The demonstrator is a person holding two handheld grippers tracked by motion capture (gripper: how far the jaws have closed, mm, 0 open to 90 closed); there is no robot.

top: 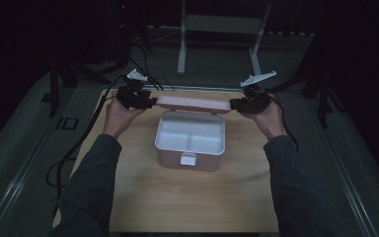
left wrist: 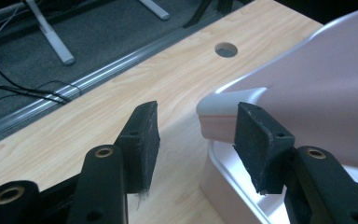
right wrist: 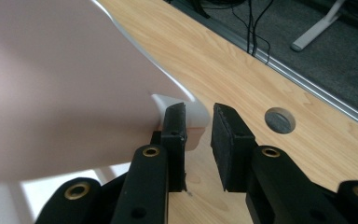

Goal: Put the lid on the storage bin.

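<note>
1. A wooden table (top: 143, 207) holds a pale pink lunch box (top: 191, 143), open, with 2 white compartments inside and a latch on its front wall. A round cable hole (left wrist: 226, 49) sits in the tabletop beyond the box; grey carpet and white desk legs (top: 181, 44) lie farther back.
2. The pink lid (top: 192, 103) stands raised behind the box, level between both grippers.
3. Left gripper (top: 148, 102) — jaws parted; the lid's corner (left wrist: 223, 116) sits just beside 1 pad, not between them.
4. Right gripper (top: 237, 104) — jaws narrowly apart, empty gap; 1 pad rests against the lid's other corner (right wrist: 191, 112).
</note>
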